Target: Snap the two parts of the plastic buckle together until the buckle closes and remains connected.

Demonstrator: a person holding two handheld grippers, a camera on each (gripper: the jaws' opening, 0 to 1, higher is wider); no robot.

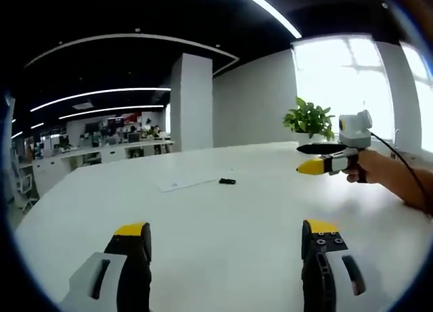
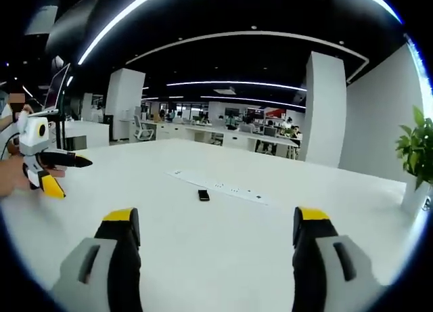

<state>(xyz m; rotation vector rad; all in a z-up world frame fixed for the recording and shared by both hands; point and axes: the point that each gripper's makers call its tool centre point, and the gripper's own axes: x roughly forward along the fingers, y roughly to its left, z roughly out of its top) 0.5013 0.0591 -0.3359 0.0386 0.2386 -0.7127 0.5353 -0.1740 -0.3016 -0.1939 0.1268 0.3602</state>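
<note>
Big open-plan office here, with a wide white desk (image 1: 223,237) taking up most of the left gripper view. The left hand-held gripper (image 1: 226,248) is hovering over it with its jaws spread wide and nothing between them. The small dark buckle (image 1: 227,181) is lying well ahead near a flat white strip (image 1: 186,183), and the right hand-held gripper (image 1: 312,158) is poking in from the right in front of a potted plant (image 1: 309,119). In the right gripper view, the right hand-held gripper (image 2: 216,241) is likewise gaping and carrying nothing, the buckle (image 2: 203,195) is sitting just beside the white strip (image 2: 223,186), and the left hand-held gripper (image 2: 67,173) is hanging at the left edge, jaws parted.
</note>
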